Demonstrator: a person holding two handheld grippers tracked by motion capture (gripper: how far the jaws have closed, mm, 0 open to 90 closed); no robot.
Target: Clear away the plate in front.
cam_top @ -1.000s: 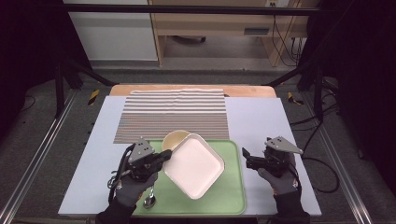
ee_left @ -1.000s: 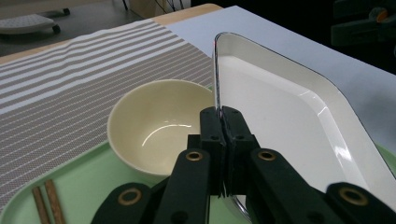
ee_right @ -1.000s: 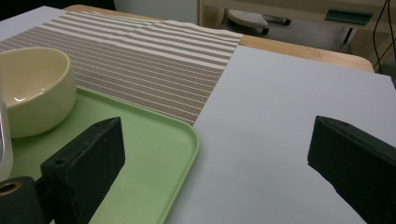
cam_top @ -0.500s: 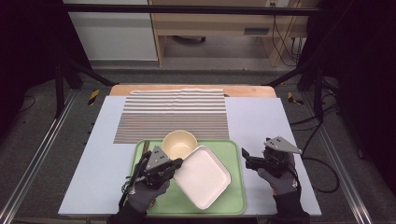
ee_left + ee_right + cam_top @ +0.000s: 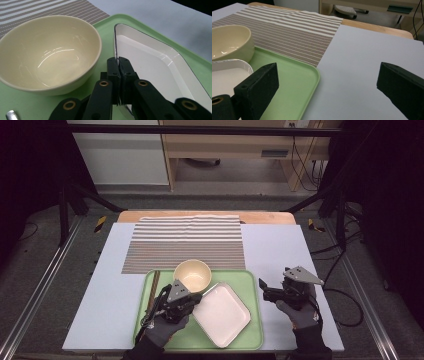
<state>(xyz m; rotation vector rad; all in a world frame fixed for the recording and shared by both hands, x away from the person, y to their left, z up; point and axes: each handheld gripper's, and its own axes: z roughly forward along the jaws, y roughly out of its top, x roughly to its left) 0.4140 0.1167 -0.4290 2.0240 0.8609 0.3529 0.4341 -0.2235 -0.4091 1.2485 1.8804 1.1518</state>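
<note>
High view: on the green tray [image 5: 150, 285], the white square plate [image 5: 222, 312] has come down from its earlier tilt and lies flat beside the cream bowl [image 5: 192, 274]. The left gripper [image 5: 192, 301] stays pinched on its rim, release probably next; the right gripper [image 5: 263, 287] waits wide open, empty, off the tray.

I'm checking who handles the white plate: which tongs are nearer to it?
Left. The left tongs pinch the white plate at its rim; the right tongs hover open beyond the green tray.
</note>
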